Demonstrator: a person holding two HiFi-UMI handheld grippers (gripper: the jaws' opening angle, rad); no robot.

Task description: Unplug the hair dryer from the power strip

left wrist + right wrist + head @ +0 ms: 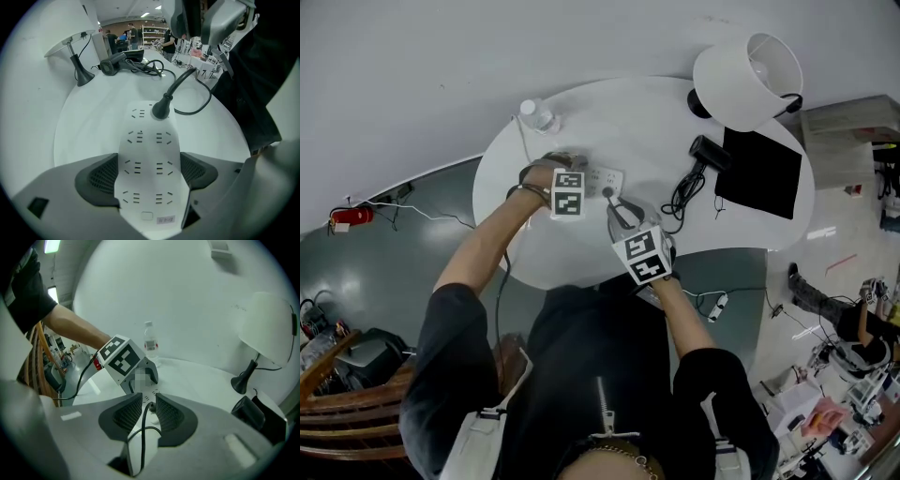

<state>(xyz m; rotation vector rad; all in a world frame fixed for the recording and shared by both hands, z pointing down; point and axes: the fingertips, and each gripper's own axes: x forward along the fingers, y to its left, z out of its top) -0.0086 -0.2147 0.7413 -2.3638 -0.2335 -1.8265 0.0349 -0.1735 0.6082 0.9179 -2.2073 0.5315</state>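
Note:
A white power strip (600,178) lies on the round white table (581,258). My left gripper (150,171) is shut on its near end, pads pressed to both long sides. A black plug (161,108) sits in a far socket. Its cord (199,105) loops across the table to the black hair dryer (709,151). My right gripper (149,397) is open, its jaws a narrow gap apart and straddling the cord (143,427). The plug (149,405) shows just past its tips, untouched. From the left gripper view, the right gripper (201,28) hangs above the plug.
A white-shaded lamp (748,80) and a black flat pad (759,172) stand at the table's right. A water bottle (539,114) is at the far left rim. The strip's own cable (523,141) runs off the left edge. The wall lies just behind the table.

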